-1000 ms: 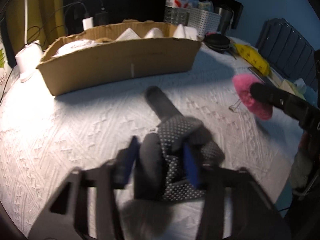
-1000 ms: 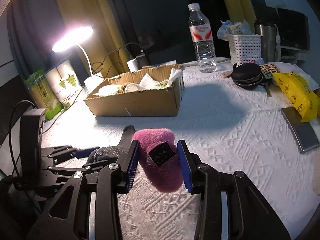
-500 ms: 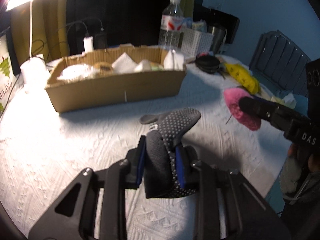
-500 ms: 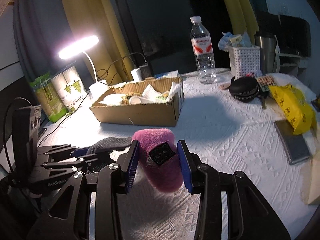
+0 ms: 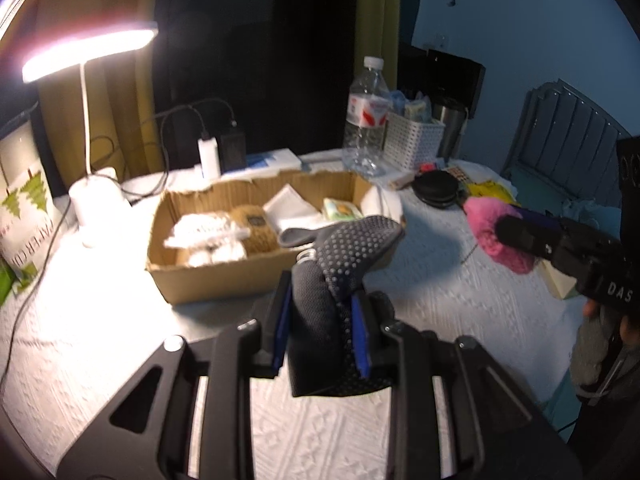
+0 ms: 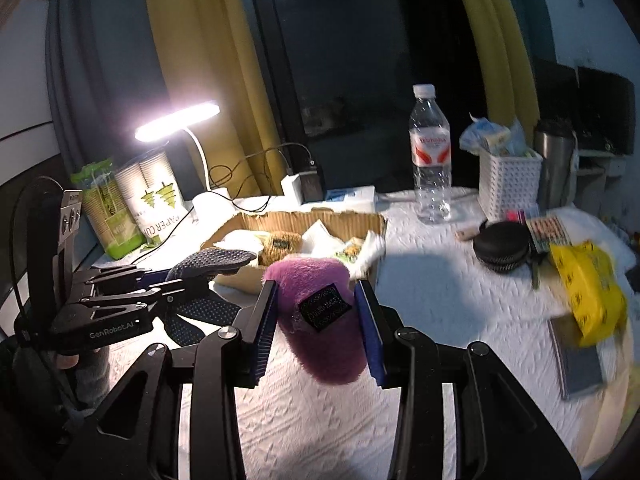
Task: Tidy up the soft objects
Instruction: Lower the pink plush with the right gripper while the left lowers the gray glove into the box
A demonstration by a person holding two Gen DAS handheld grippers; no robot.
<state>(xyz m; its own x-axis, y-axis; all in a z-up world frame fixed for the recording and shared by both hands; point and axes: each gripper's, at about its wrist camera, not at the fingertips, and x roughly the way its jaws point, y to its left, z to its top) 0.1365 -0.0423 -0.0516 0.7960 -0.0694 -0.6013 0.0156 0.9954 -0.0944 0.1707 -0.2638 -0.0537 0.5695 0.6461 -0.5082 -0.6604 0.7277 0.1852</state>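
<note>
My left gripper (image 5: 320, 326) is shut on a dark grey dotted sock (image 5: 344, 256) and holds it above the table, just in front of the cardboard box (image 5: 224, 276). The sock also shows in the right wrist view (image 6: 212, 260). My right gripper (image 6: 318, 322) is shut on a pink fuzzy sock (image 6: 320, 312) with a black label, held in the air to the right of the box (image 6: 308, 218). The pink sock also shows in the left wrist view (image 5: 496, 240). The box holds white and brown soft items.
A lit desk lamp (image 5: 86, 56) stands at the back left. A water bottle (image 6: 430, 160), white basket (image 6: 508, 184), steel cup (image 6: 554, 160), black round case (image 6: 502, 246), yellow bag (image 6: 588, 288) and a phone (image 6: 578, 360) sit to the right on the white tablecloth (image 6: 440, 320).
My left gripper closed on the dark sock, lifted it off the table and carried it toward the box. My right gripper rose with the pink sock and moved closer to the box.
</note>
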